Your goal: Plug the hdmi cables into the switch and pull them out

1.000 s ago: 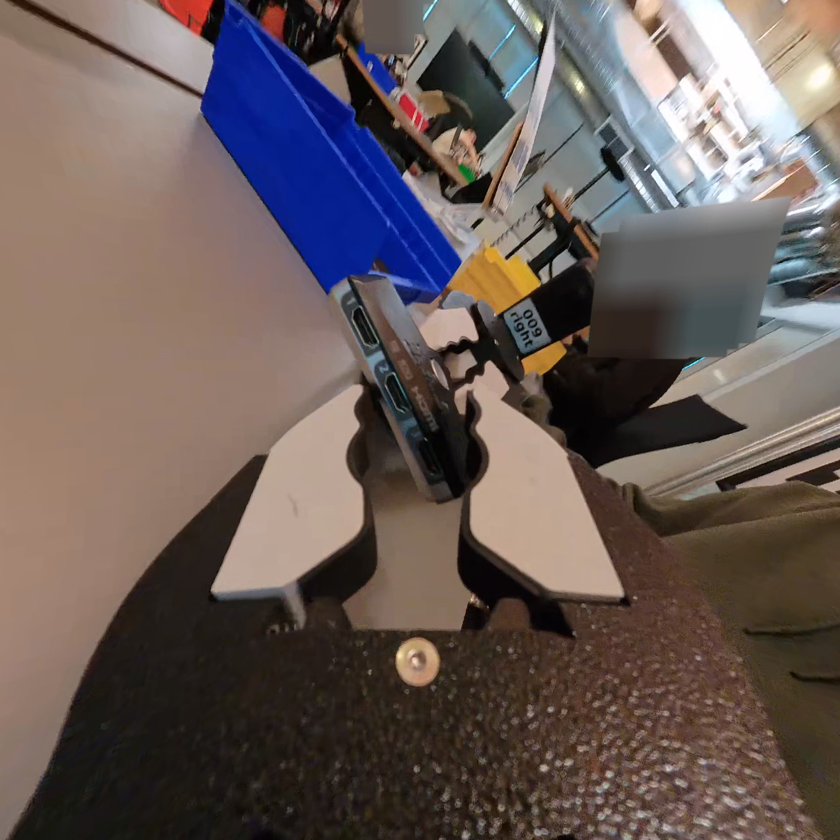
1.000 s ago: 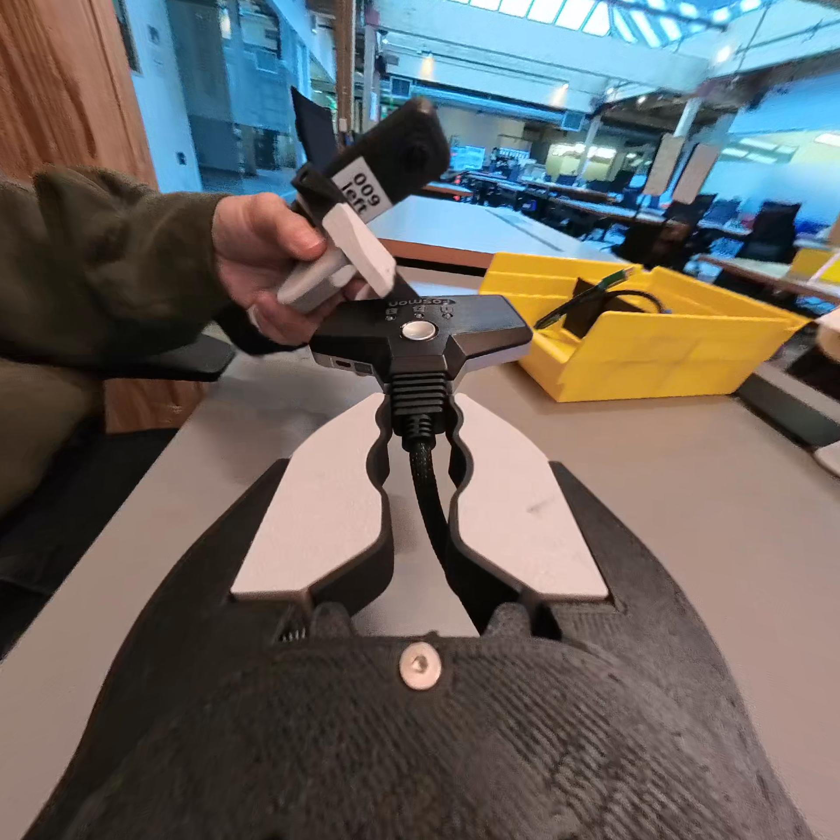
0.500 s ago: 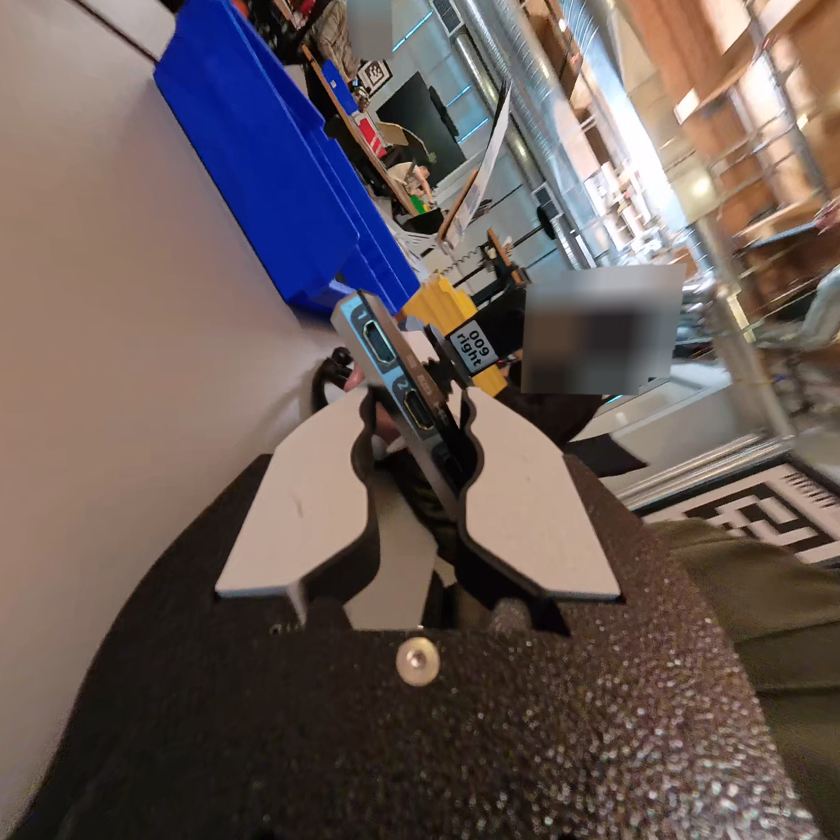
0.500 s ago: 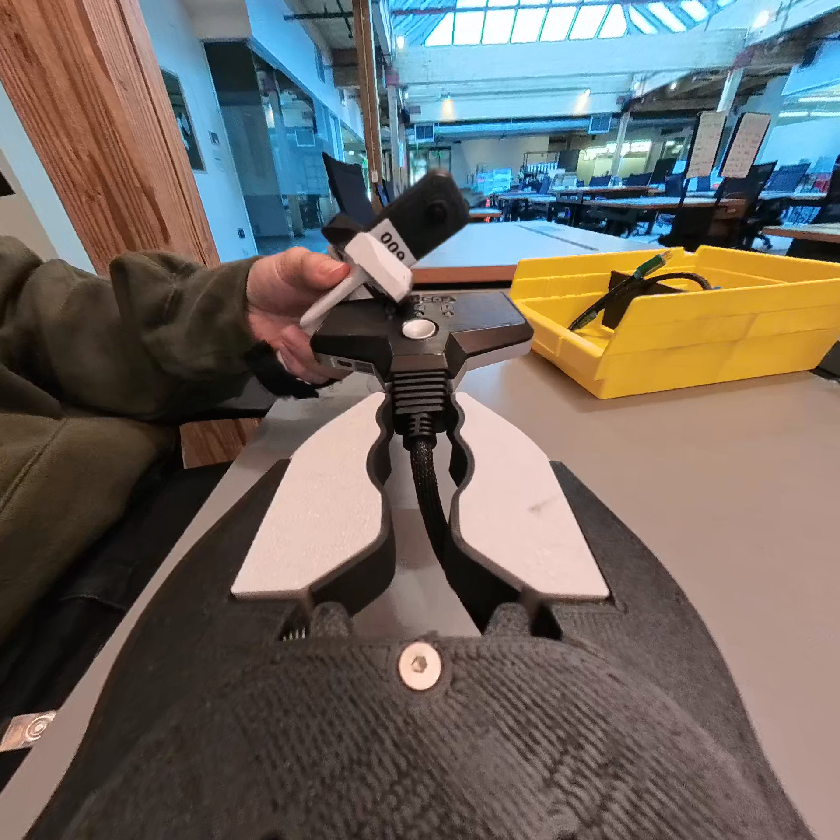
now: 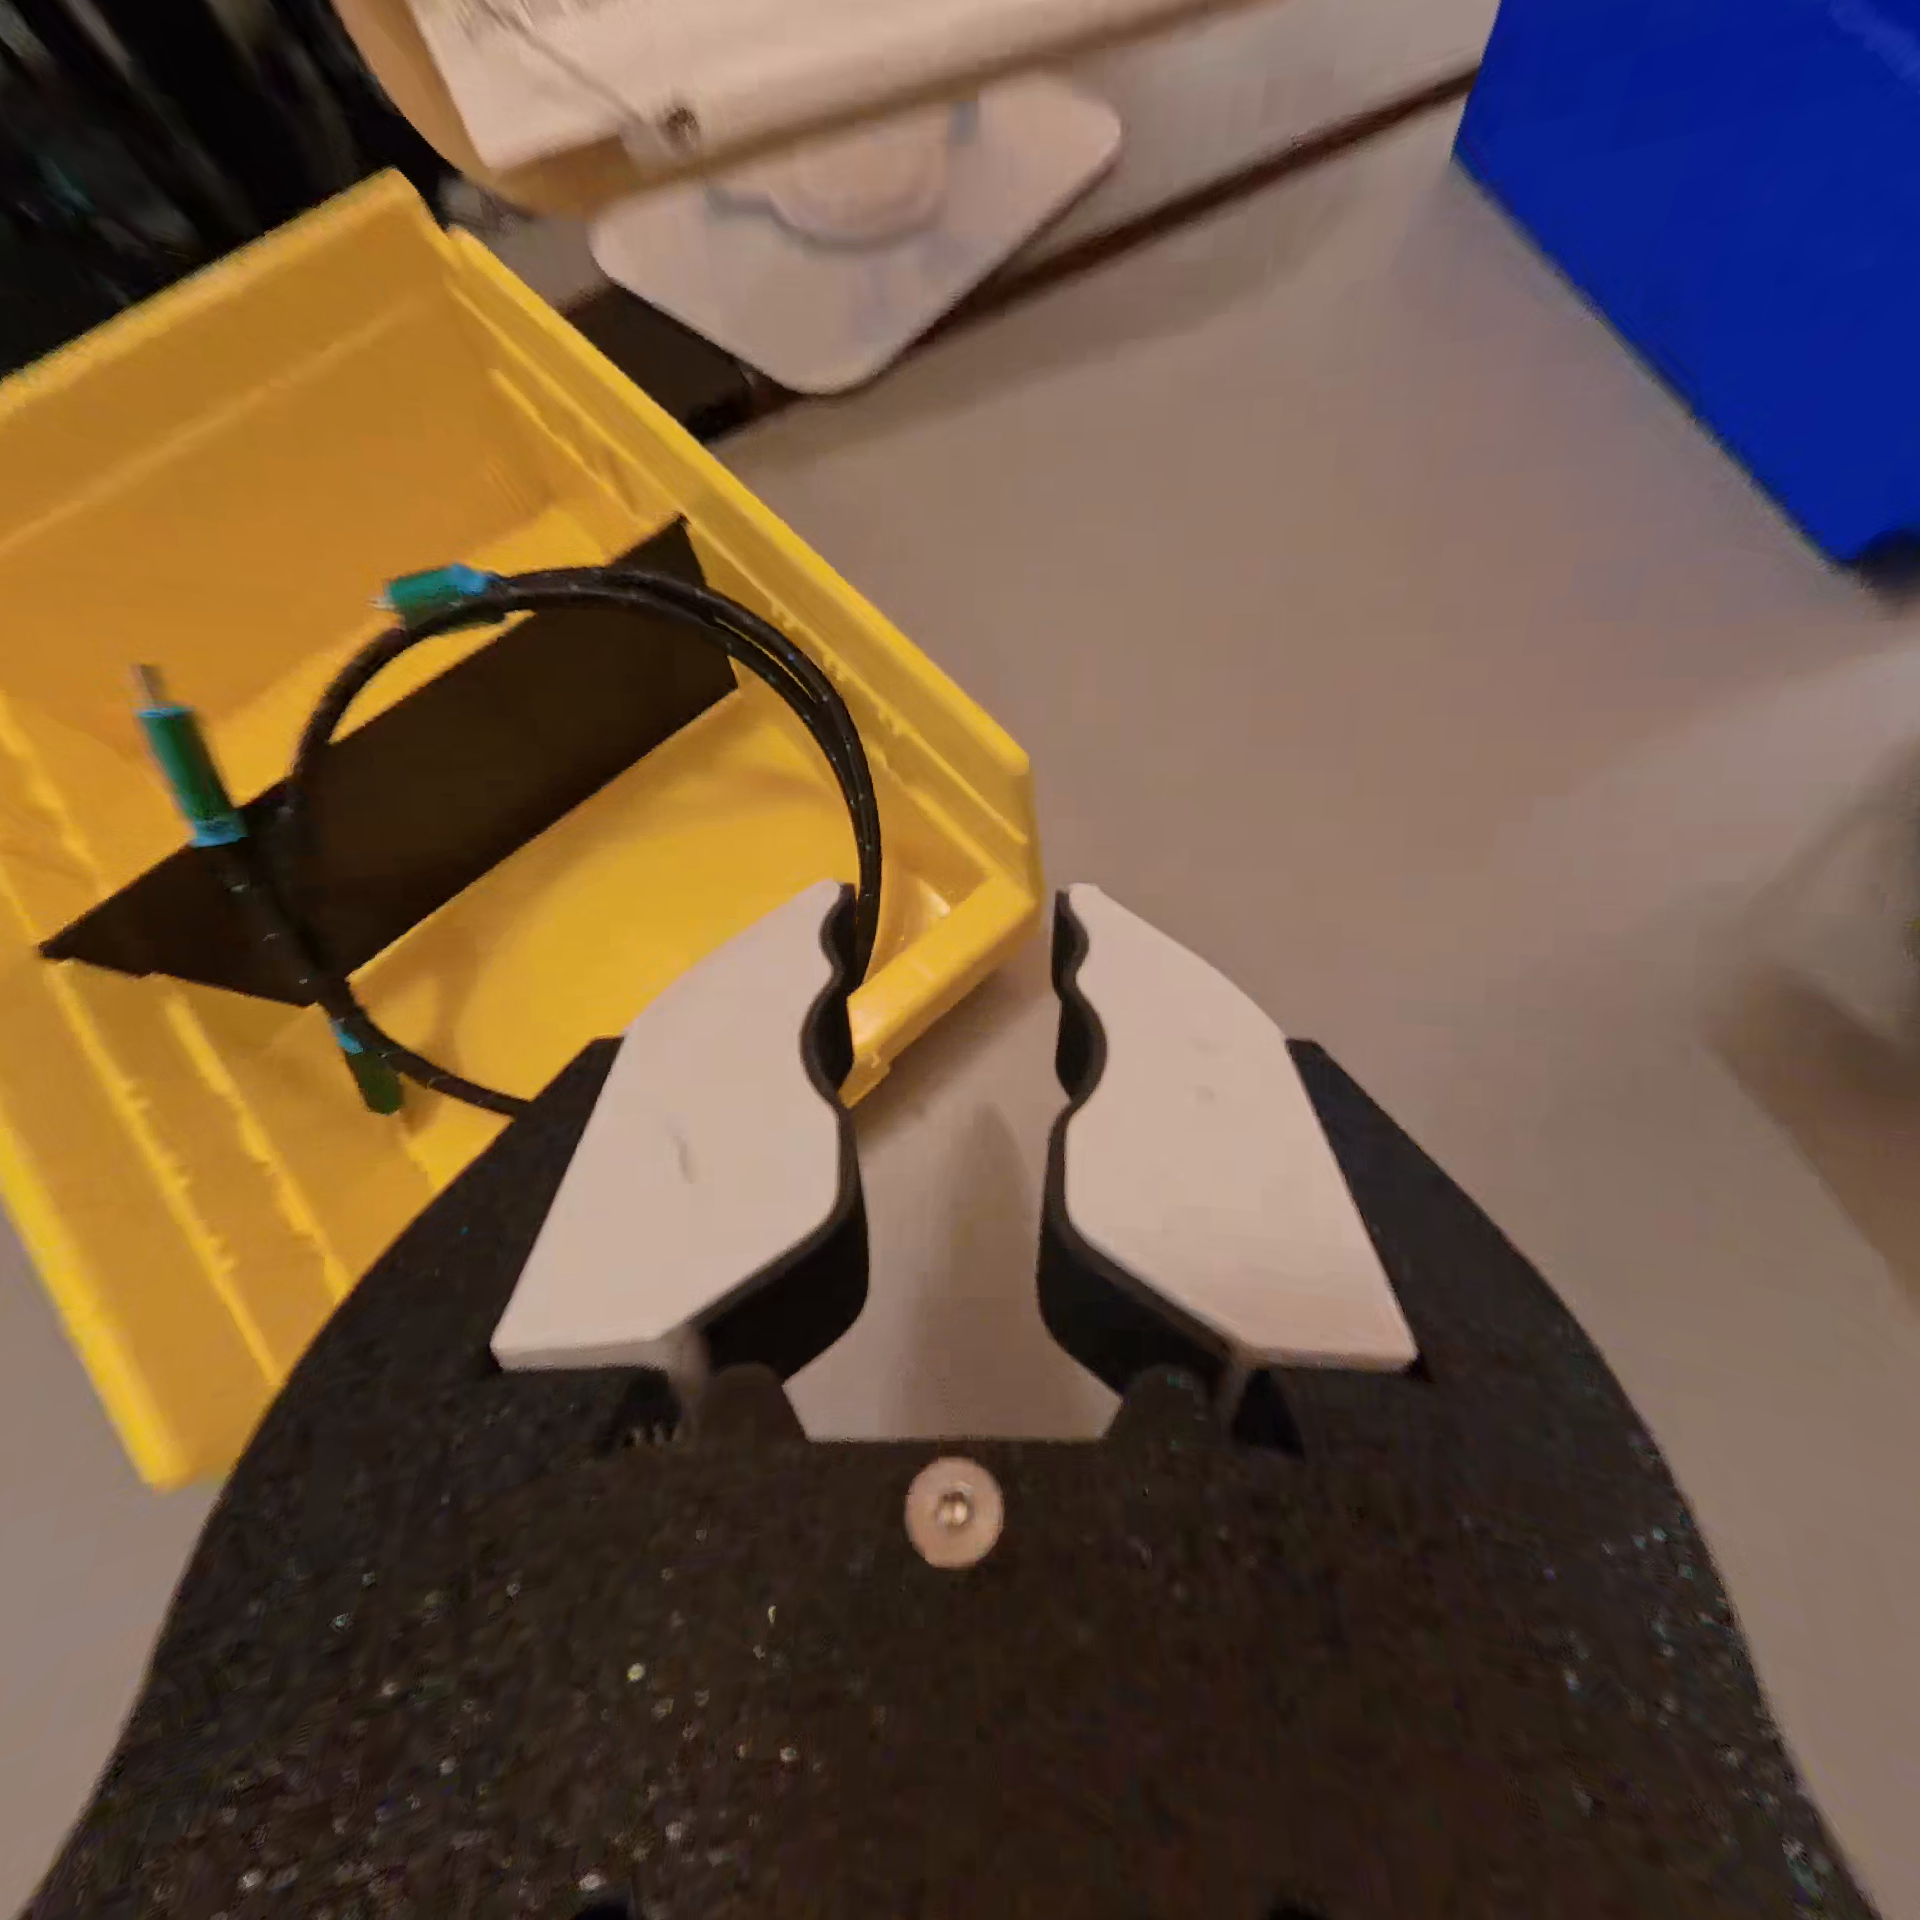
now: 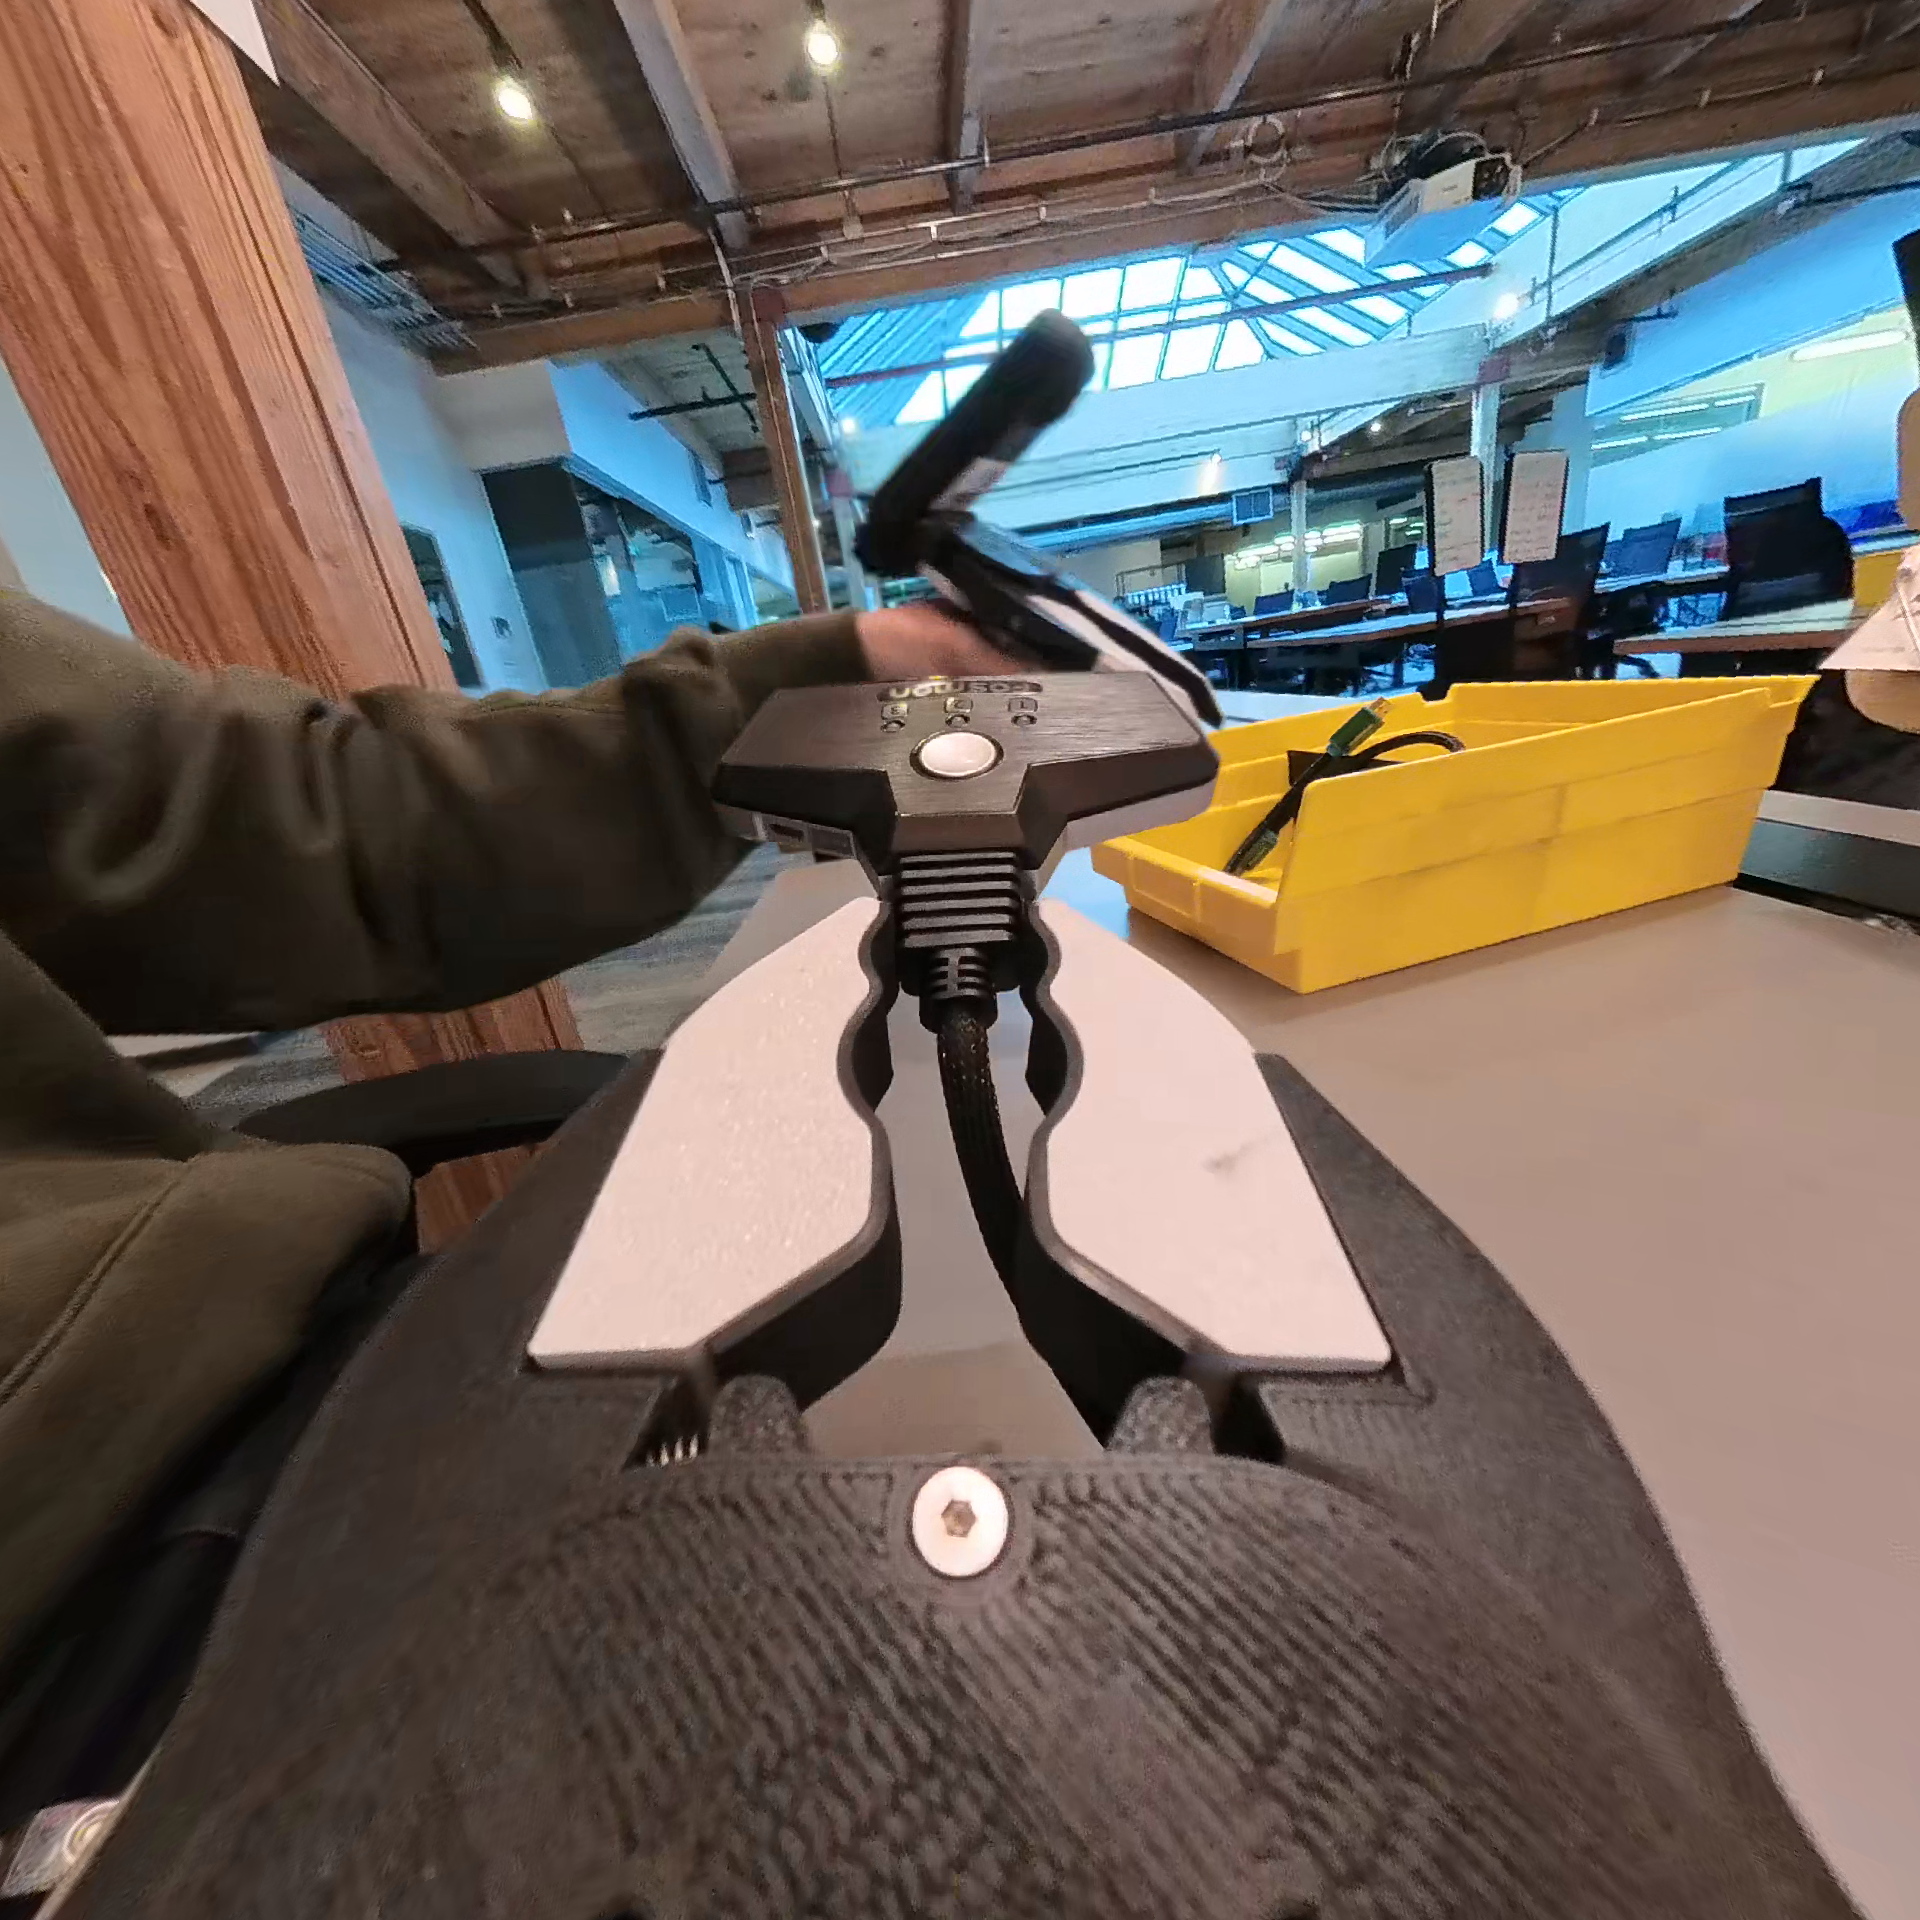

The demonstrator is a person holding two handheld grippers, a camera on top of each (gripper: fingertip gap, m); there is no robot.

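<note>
My right gripper (image 6: 961, 925) is shut on the ribbed neck of the black HDMI switch (image 6: 966, 769) and holds it up in the air; its braided cable (image 6: 971, 1122) runs back between the fingers. My left gripper (image 5: 956, 914) is open and empty, above the table by the near corner of a yellow bin (image 5: 260, 416). A black cable (image 5: 831, 727) with green plugs (image 5: 187, 758) lies coiled in that bin. In the right wrist view the left gripper (image 6: 1039, 582) is blurred, above and behind the switch, and the bin (image 6: 1507, 862) with its cable (image 6: 1288, 800) stands at the right.
A blue bin (image 5: 1714, 260) stands at the left view's upper right. A white stand base (image 5: 862, 239) sits behind the yellow bin. A black divider (image 5: 436, 790) crosses the yellow bin. A person's green sleeve (image 6: 364, 831) and a wooden post (image 6: 177, 364) are at the left.
My left gripper has let go of the switch, opened and swung away toward the yellow bin. My right gripper has kept its hold and lifted the switch a little.
</note>
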